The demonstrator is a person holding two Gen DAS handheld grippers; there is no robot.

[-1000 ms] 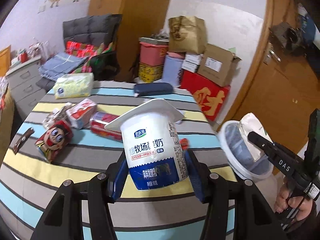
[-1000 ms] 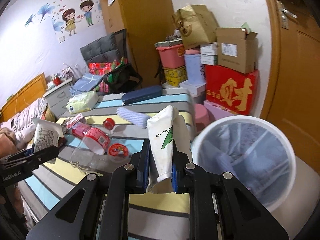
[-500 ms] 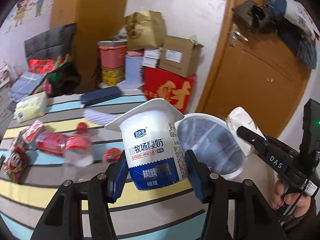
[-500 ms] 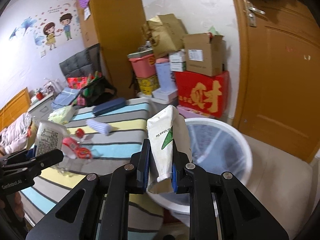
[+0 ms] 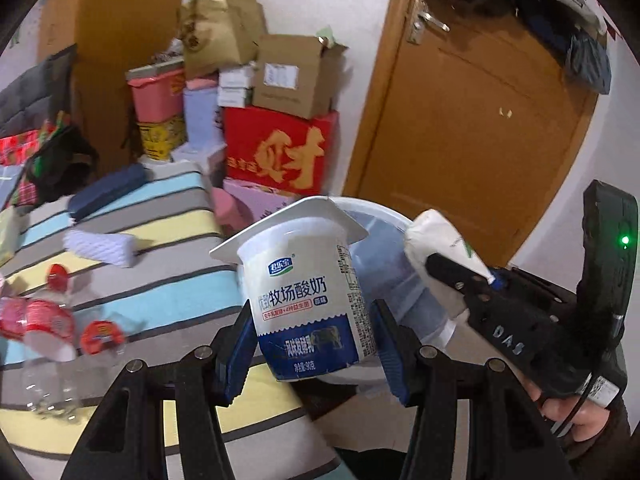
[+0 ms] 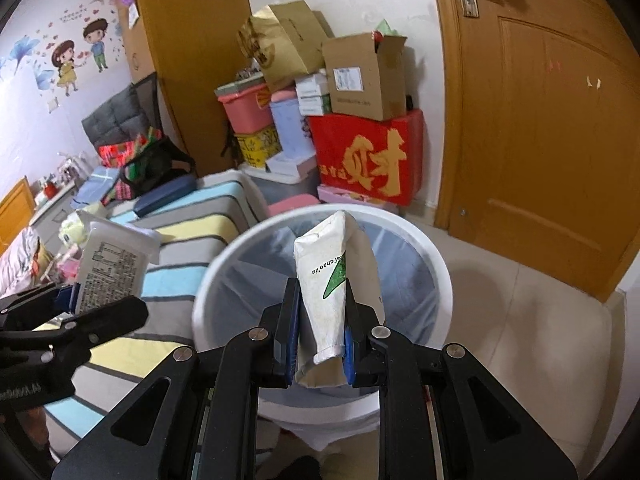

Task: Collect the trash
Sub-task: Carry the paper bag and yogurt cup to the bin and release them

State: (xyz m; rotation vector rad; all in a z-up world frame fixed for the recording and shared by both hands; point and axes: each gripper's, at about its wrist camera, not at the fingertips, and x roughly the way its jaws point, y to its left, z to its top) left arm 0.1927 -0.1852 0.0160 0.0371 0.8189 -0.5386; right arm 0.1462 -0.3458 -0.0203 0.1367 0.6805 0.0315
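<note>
My left gripper [image 5: 312, 344] is shut on a white yogurt cup [image 5: 304, 292] with blue print, held at the near rim of the white trash bin [image 5: 384, 216]. My right gripper [image 6: 320, 340] is shut on a squeezed white tube [image 6: 332, 276] with a green mark, held above the bin [image 6: 440, 272], which has a clear liner. In the left wrist view the right gripper [image 5: 472, 280] holds the tube [image 5: 436, 236] at the bin's right side. In the right wrist view the left gripper [image 6: 72, 312] with the cup [image 6: 112, 268] is left of the bin.
The striped bed [image 5: 160, 240] beside the bin holds a clear bottle with a red label [image 5: 44, 328], a red cap [image 5: 56, 272], a white sponge block [image 5: 100, 244] and a dark blue case [image 5: 108, 190]. Stacked boxes [image 6: 360, 156] stand behind the bin. A wooden door [image 6: 540, 120] is at the right.
Both grippers have swung right, away from the bed, toward the bin. The tube is now over the bin's opening and the cup is at its rim.
</note>
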